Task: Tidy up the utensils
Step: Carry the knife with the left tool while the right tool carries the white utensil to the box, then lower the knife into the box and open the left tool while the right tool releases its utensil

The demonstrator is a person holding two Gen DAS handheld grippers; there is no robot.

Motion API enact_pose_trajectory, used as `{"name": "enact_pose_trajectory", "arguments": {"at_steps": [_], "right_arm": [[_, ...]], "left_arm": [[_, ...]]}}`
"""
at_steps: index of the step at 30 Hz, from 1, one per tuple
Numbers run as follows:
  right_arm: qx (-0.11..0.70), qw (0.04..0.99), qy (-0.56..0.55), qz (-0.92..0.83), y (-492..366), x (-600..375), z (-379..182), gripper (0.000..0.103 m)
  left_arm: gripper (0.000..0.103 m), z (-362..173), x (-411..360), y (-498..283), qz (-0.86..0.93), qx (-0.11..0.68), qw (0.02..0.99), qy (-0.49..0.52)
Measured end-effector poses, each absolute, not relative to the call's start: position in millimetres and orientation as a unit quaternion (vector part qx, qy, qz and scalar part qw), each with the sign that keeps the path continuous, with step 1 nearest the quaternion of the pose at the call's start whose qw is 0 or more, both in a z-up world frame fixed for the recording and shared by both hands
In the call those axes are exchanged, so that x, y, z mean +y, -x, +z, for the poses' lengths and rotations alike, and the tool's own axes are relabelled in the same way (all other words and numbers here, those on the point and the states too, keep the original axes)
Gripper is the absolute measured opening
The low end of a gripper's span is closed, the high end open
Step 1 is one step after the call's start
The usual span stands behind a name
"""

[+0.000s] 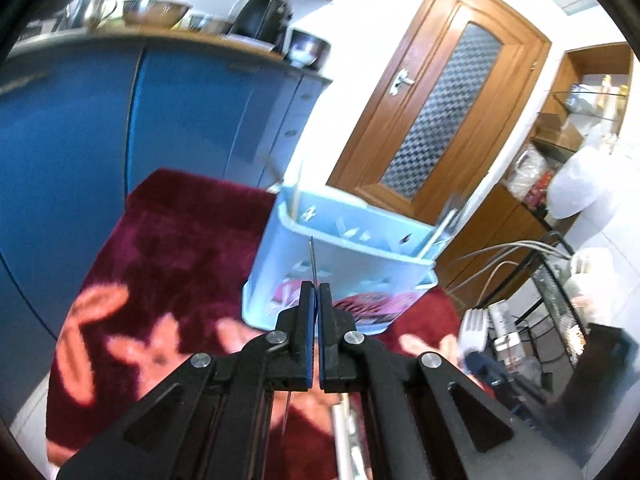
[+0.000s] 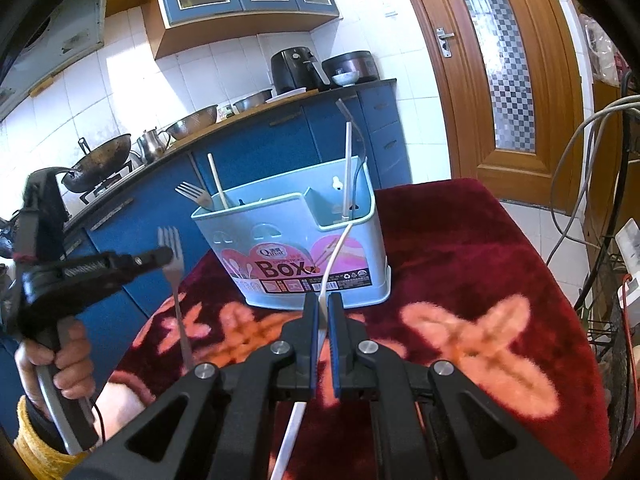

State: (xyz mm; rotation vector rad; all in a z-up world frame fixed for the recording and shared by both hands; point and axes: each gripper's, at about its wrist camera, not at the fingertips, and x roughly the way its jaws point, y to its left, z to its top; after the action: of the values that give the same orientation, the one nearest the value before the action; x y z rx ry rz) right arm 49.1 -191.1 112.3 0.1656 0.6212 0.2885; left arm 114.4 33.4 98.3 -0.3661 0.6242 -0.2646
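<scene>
A light blue utensil box [image 2: 296, 248] labelled "Box" stands on a dark red plush cloth [image 2: 460, 248]; the box [image 1: 344, 264] is also in the left wrist view. It holds a metal fork [image 2: 194, 194], a pale chopstick [image 2: 218, 184], a white stick [image 2: 348, 160] and a dark handle [image 2: 360, 148]. My left gripper [image 1: 318, 288] is shut on a metal fork [image 1: 313, 258], seen edge-on. From the right wrist view the left gripper [image 2: 166, 256] is raised left of the box, with the fork [image 2: 171, 240] tines up. My right gripper [image 2: 323, 298] is shut on a thin white utensil [image 2: 334, 260] just in front of the box.
Blue cabinets [image 2: 256, 148] and a counter with a wok [image 2: 100, 160], bowls and an air fryer [image 2: 294, 70] run behind. A wooden door [image 2: 500, 80] is at the right. Cables [image 2: 576, 152] and a wire rack [image 1: 556, 292] crowd the right edge. A hand [image 2: 60, 364] holds the left gripper's handle.
</scene>
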Motion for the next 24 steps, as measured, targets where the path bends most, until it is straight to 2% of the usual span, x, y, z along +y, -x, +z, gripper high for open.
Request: {"name": "enact_pose_trajectory", "arguments": {"at_steps": [12,24], "right_arm": [[0.296,0.941,-0.092,0.138,-45,-202,114,0.006],[0.293,0.941,-0.099,0.138,-45,-209,113,0.006]], "left_arm": [[0.0,153,16,-106,-0.155,0.266,0.937,0.164],[0.0,210,9,-130,-0.136,0.226,0.955,0.138]]}}
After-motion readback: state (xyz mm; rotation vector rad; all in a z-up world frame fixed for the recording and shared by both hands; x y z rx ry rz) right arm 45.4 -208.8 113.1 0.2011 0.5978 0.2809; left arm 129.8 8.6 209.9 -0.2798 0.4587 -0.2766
